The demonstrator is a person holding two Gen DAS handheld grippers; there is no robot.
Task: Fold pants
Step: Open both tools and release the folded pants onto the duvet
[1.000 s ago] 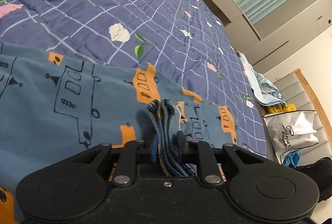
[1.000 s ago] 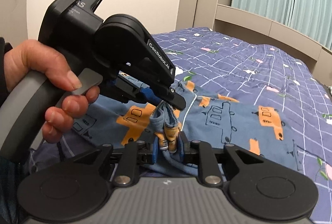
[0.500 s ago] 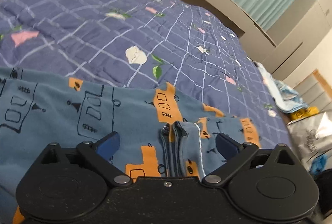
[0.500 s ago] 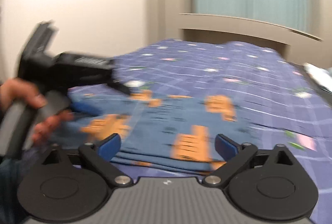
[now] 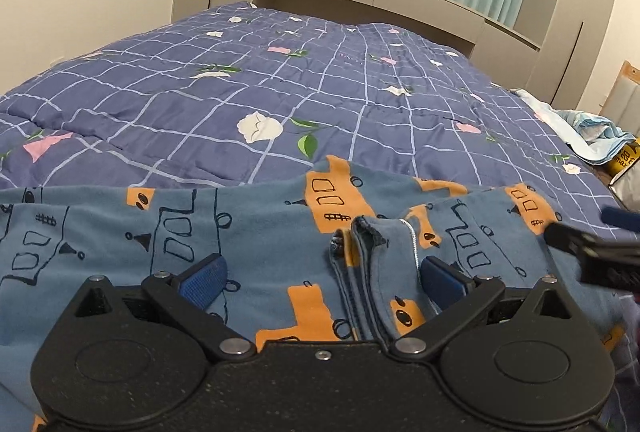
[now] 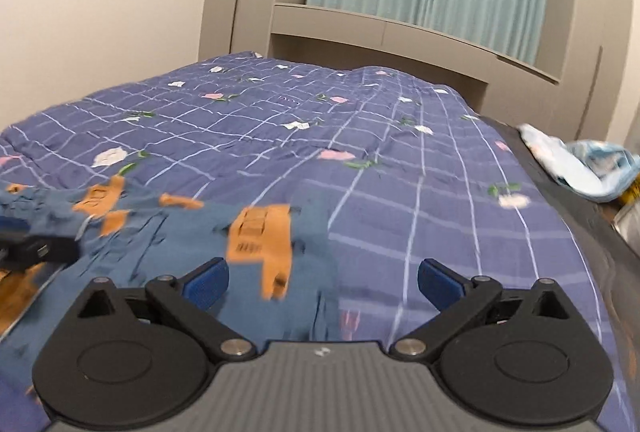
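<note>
Jaws of left gripper (image 5: 320, 278) and right gripper (image 6: 323, 278) spread wide, empty, above pants (image 5: 256, 232)

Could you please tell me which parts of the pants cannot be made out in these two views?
- Left wrist view: the near part of the pants is hidden behind the left gripper body.
- Right wrist view: the print is motion-blurred, and the left end is cut off by the frame edge.

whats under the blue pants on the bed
The pants lie on a purple grid quilt with a flower print, which shows around their far edge. What the quilt looks like beneath them, and whether anything else lies there, is covered by the fabric.
</note>
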